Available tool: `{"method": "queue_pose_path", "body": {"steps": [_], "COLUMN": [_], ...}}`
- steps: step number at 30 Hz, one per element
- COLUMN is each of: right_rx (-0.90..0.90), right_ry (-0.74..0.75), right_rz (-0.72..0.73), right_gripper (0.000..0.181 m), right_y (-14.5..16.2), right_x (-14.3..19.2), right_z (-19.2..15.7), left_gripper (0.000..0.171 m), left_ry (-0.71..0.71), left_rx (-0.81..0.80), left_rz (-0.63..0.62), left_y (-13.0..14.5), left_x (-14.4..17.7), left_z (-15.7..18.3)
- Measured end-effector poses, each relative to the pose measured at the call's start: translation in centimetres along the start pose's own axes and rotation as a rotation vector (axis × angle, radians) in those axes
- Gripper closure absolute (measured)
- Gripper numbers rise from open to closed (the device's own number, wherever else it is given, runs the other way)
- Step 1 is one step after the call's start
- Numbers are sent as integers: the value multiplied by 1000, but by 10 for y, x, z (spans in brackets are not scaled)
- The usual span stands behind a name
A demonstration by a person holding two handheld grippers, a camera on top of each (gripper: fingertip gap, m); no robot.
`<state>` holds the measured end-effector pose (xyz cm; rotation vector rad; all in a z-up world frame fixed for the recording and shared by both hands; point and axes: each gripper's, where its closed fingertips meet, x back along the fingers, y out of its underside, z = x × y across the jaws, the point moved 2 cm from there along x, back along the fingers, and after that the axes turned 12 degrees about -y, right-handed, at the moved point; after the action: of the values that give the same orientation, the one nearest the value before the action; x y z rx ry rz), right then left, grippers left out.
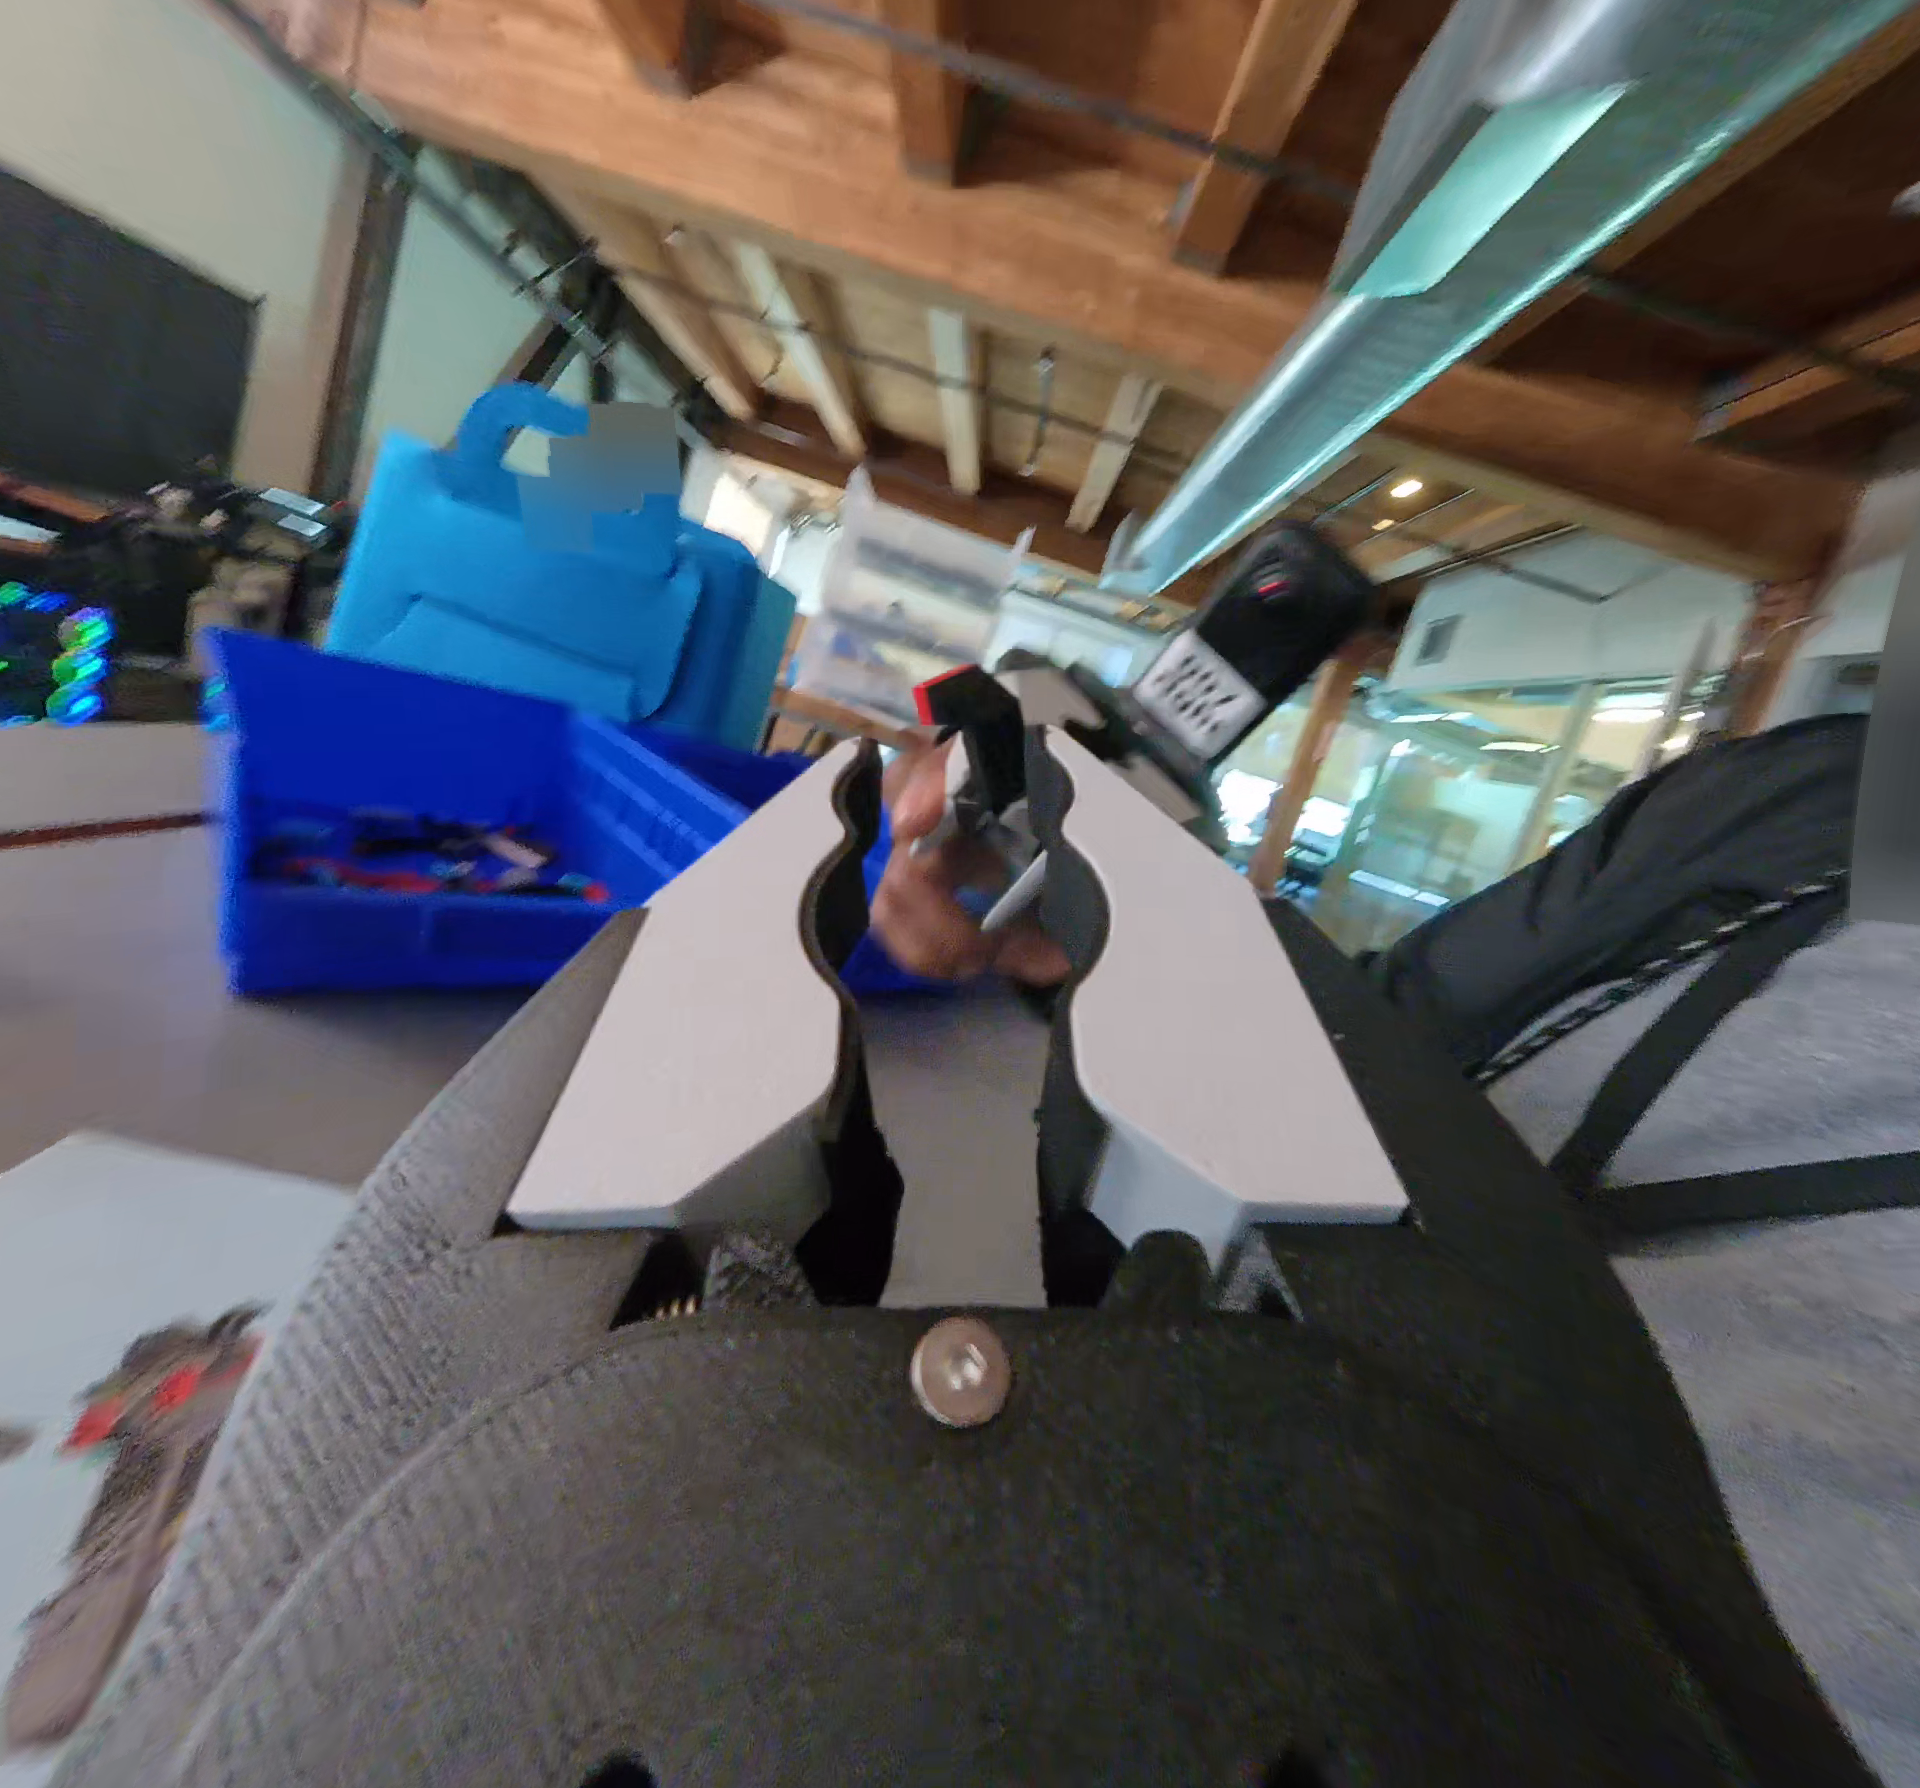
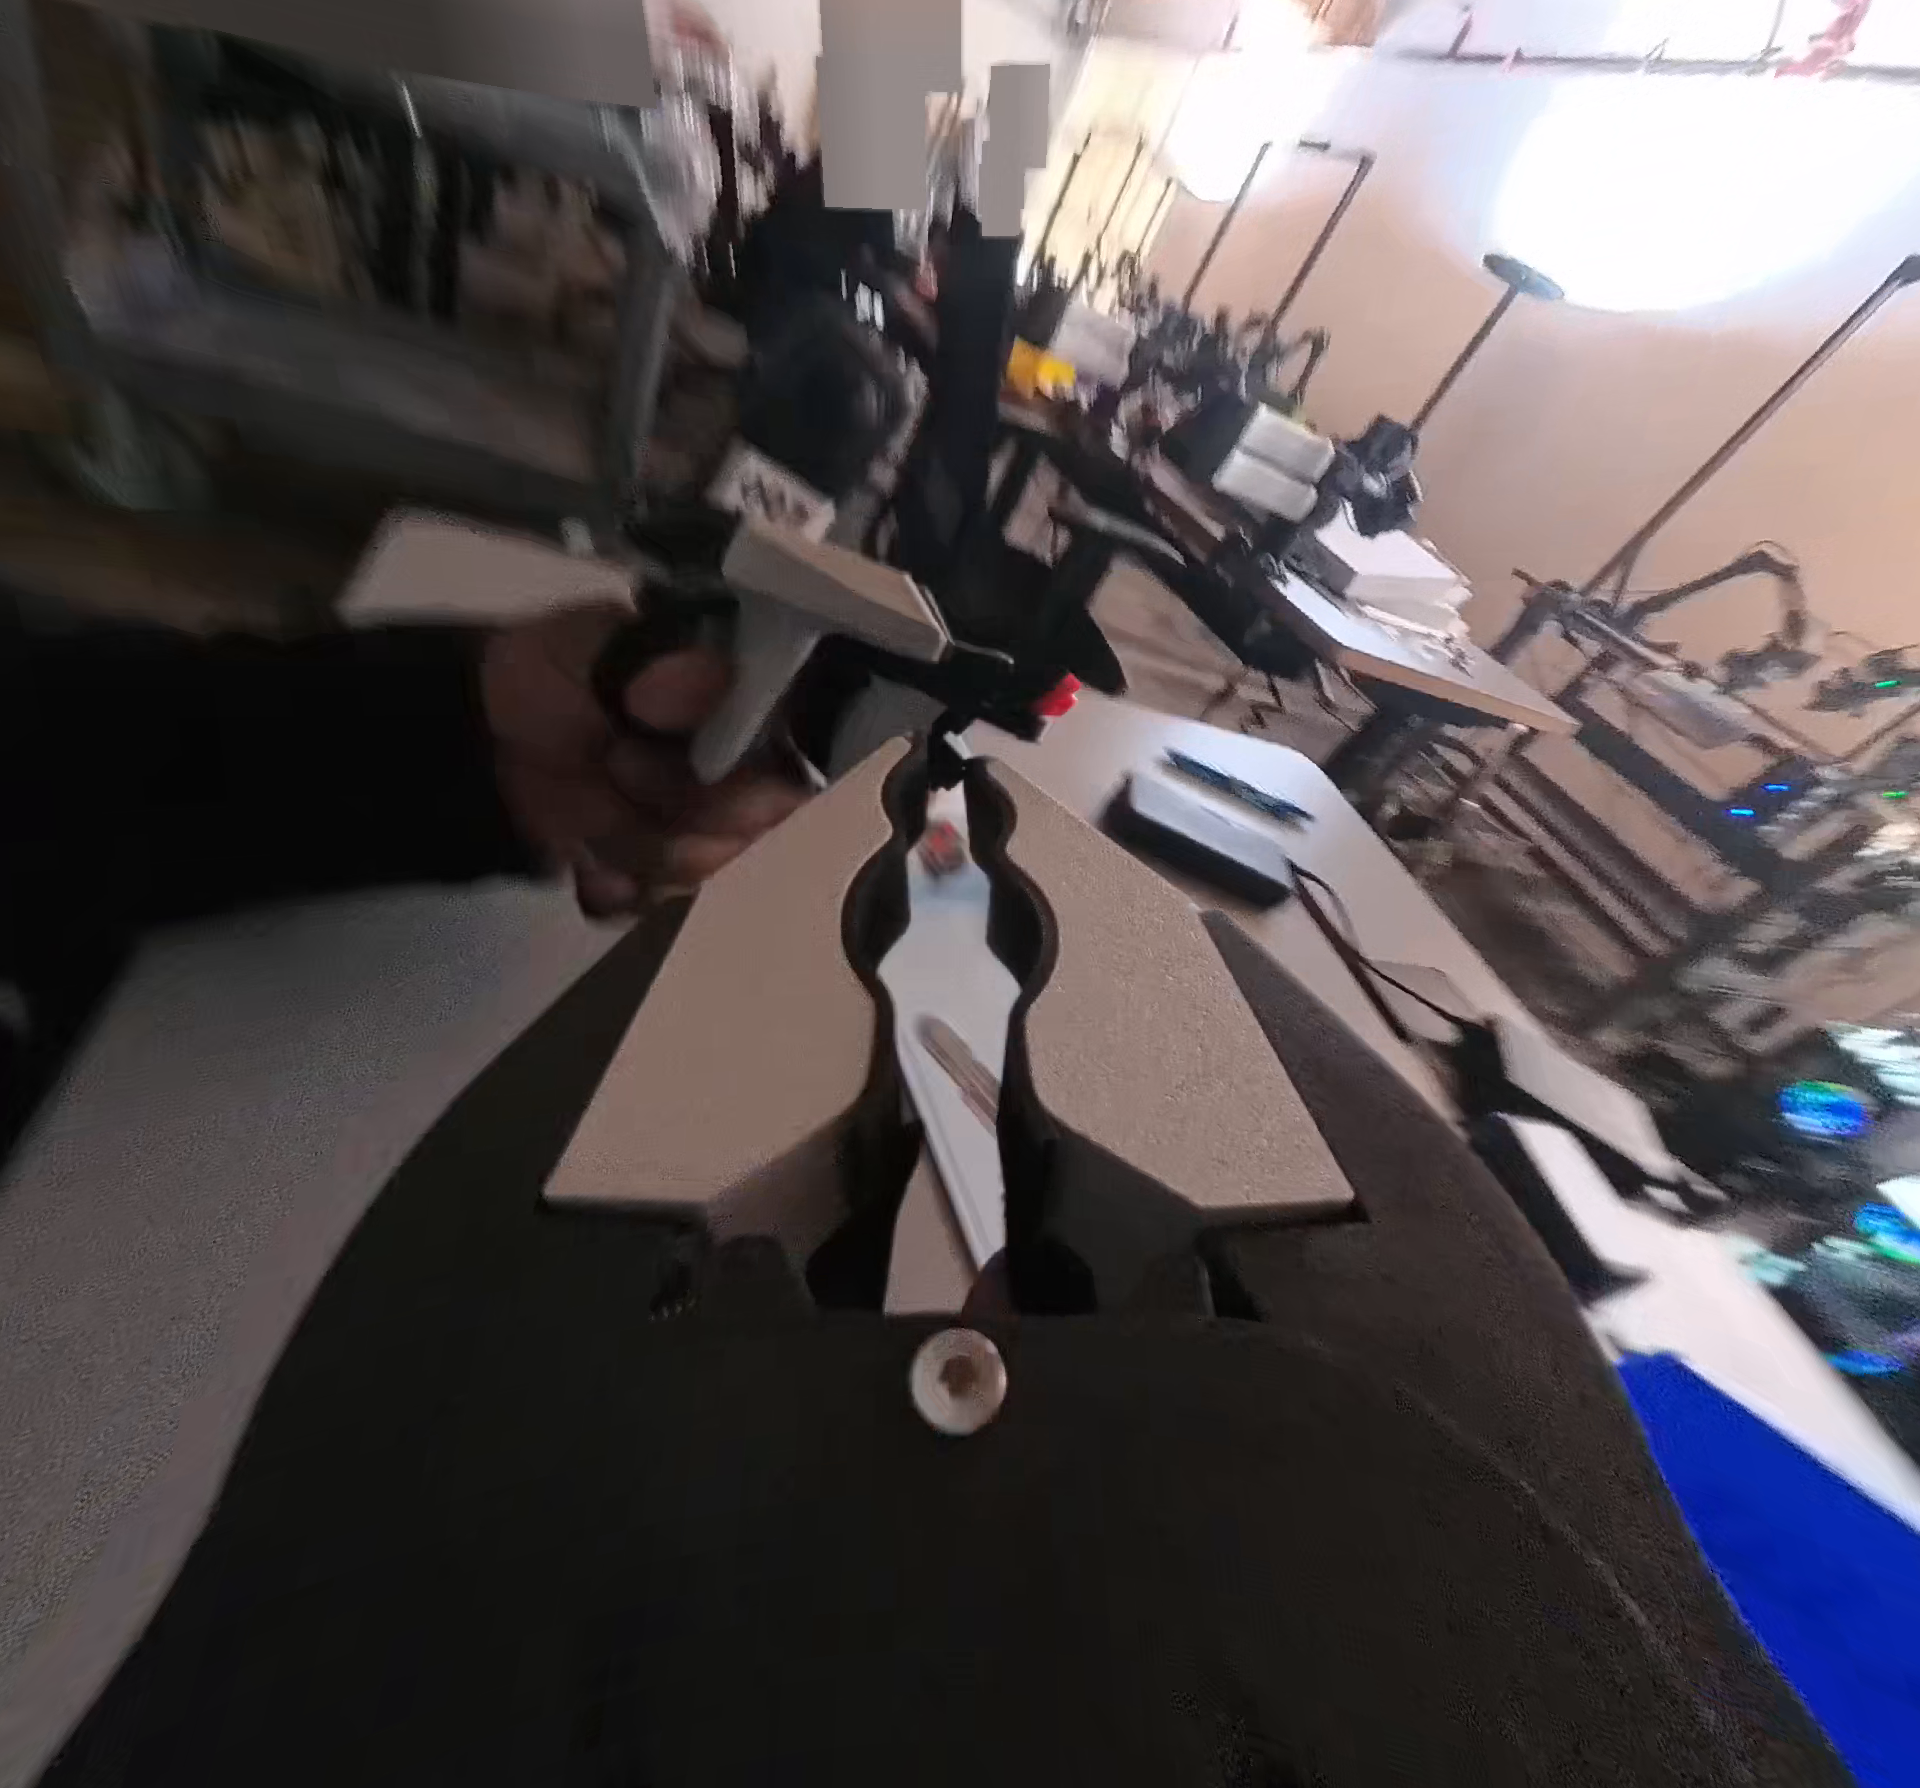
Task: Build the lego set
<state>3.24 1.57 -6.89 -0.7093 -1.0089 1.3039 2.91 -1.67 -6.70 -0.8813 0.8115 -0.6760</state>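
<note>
- Lego assembly (image 1: pixel 977 751), a small black piece with a red end, is seen lifted off the desk (image 1: pixel 135 990), right at the tips of the left claw (image 1: pixel 951 767).
- In the right wrist view the same black-and-red piece (image 2: pixel 1023 699) is gripped by the left claw (image 2: pixel 966 663), while the right claw (image 2: pixel 945 762) is nearly closed on a thin black part hanging beneath it.
- Whether the left claw is fully clamped cannot be told from its own view; there the piece sits between tips set close together.
- The key relation, as judged: both claws are met tip to tip, the assembly lies straight ahead of each, and its long axis runs roughly crosswise to the right claw, so only a short press is called for.
- A blue bin (image 1: pixel 416 803) is noted on the desk to the left, with loose dark and coloured pieces (image 1: pixel 426 860) lying in it.
- A printed instruction sheet (image 1: pixel 104 1323) is glimpsed at the near left, blurred.
</note>
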Motion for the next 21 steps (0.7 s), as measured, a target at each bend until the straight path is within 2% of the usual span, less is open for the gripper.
{"method": "queue_pose_path", "body": {"steps": [5,8,16,19,21], "right_rx": [380,543,627,656,685], "right_ry": [-29,-55,-73,-83,-88], "right_rz": [-454,-618,-671,-672,-672], "right_gripper": [174,174,173,173,173], "right_y": [27,40,45,42,40], "right_x": [-1,-3,-5,-6,-6], "right_z": [3,2,0,-2,-3], "left_gripper": [137,136,132,130,138], "left_ry": [-97,-103,-186,-176,-171], "left_rx": [0,12,41,61,67], "left_rz": [-108,-168,-250,-291,-321], "left_y": [8,18,30,37,42], "left_x": [2,-2,-1,-3,-4], "left_z": [-15,-14,-28,-26,-26]}}
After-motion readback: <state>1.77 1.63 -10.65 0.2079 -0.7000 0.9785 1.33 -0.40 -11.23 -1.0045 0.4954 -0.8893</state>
